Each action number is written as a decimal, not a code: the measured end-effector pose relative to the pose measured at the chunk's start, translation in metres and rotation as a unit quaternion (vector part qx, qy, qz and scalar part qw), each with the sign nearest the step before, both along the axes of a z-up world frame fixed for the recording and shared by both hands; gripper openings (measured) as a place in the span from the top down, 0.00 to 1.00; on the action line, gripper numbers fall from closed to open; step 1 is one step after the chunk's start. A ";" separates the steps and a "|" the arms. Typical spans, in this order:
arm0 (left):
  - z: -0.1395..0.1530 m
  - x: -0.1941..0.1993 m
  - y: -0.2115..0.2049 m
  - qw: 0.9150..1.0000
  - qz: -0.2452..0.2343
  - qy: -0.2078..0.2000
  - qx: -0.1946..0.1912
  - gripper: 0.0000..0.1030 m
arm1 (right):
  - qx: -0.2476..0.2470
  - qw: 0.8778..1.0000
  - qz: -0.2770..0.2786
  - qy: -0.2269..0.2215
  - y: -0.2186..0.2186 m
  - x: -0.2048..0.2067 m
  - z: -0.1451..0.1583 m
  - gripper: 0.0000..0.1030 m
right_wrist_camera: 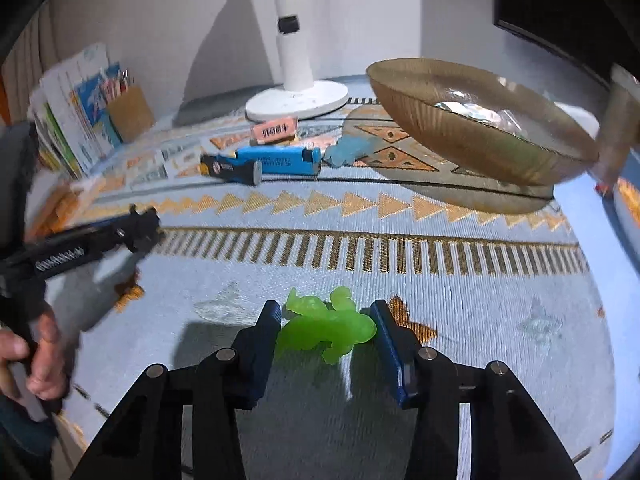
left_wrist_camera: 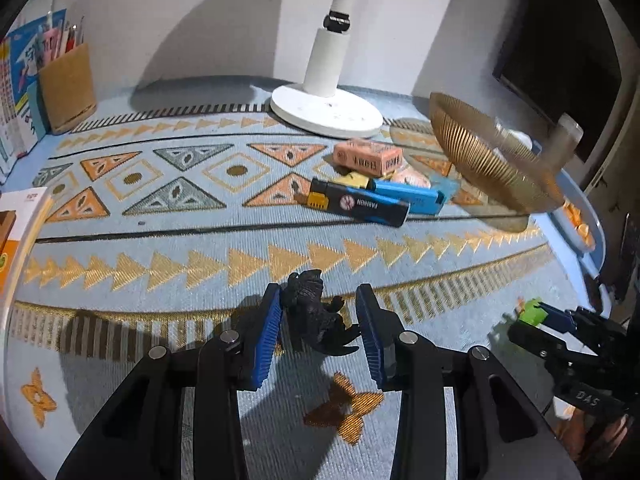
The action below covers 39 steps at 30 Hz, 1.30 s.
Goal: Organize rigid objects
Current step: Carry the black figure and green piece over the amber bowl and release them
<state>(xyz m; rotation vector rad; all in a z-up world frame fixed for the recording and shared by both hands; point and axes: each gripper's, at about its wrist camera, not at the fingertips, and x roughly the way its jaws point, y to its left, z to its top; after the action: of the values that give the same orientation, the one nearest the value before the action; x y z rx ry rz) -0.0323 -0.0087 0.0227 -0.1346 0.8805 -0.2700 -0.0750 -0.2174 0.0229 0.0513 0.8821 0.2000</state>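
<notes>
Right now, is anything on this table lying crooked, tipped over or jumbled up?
Yes. The two lighters lie slanted against each other in a loose heap with the pink box near the lamp base. The black dinosaur figure sits tilted in the left claw, and the green figure lies on its side in the right claw.

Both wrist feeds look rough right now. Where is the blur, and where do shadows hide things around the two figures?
Left wrist view: sharp on the black dinosaur figure in the left claw, its shadow falling toward the camera; the amber glass bowl is smeared at the right edge. Right wrist view: motion blur overall, worst on the books at left; the green figure glares bright.
</notes>
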 end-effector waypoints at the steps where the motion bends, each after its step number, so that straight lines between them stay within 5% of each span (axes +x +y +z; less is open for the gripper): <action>1: 0.004 0.001 0.001 1.000 0.001 -0.003 -0.002 0.66 | 0.001 1.000 -0.003 -0.007 -0.003 -0.002 0.006 0.56; 13: 0.145 0.011 -0.049 0.986 -0.054 -0.153 -0.043 0.66 | 0.026 0.977 -0.114 -0.177 -0.102 -0.006 0.160 0.56; 18: 0.180 0.034 -0.104 0.977 -0.114 -0.162 -0.081 0.66 | 0.049 0.965 -0.153 -0.205 -0.143 0.006 0.197 0.56; 23: 0.170 0.063 -0.163 0.976 -0.154 -0.130 -0.083 0.66 | 0.062 0.968 -0.169 -0.173 -0.159 0.030 0.187 0.56; 32: 0.091 0.094 -0.223 0.980 -0.186 -0.041 -0.055 0.66 | 0.055 0.978 -0.185 -0.078 -0.183 0.079 0.112 0.56; 39: 0.081 0.101 -0.245 0.979 -0.198 -0.039 -0.035 0.65 | 0.054 0.978 -0.194 -0.061 -0.197 0.100 0.094 0.54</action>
<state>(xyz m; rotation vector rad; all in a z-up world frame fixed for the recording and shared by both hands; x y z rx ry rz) 0.0688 -0.2539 0.1032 -0.0118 0.8148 -0.6745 0.0251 -0.4146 0.1169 0.3080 0.7219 -0.1137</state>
